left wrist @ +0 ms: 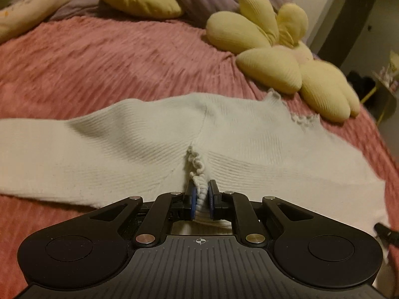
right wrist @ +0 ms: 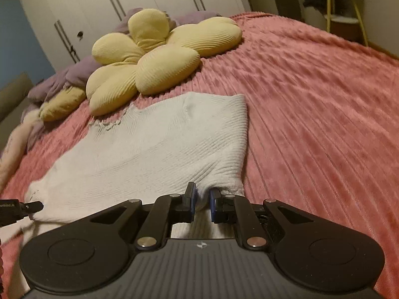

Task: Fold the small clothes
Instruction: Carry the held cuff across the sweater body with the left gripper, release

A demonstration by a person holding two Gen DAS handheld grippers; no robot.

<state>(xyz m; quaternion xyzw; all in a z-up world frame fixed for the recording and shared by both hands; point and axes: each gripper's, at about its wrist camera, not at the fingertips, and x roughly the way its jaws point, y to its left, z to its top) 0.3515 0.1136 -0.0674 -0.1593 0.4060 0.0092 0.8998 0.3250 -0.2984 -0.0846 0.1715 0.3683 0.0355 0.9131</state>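
Left gripper (left wrist: 200, 199) is pinching the sweater's (left wrist: 149, 144) frilly hem, right gripper (right wrist: 201, 200) is clamping its near corner. The white sweater is lying spread on the pink blanket (right wrist: 311, 104), with a yellow flower pillow (right wrist: 149, 62) sitting just beyond it.

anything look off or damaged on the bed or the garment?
Nothing stands out. The white knit top lies mostly flat on the pink bedspread; its frilly neckline looks like trim, not fraying. Both tools pinch its near edge.
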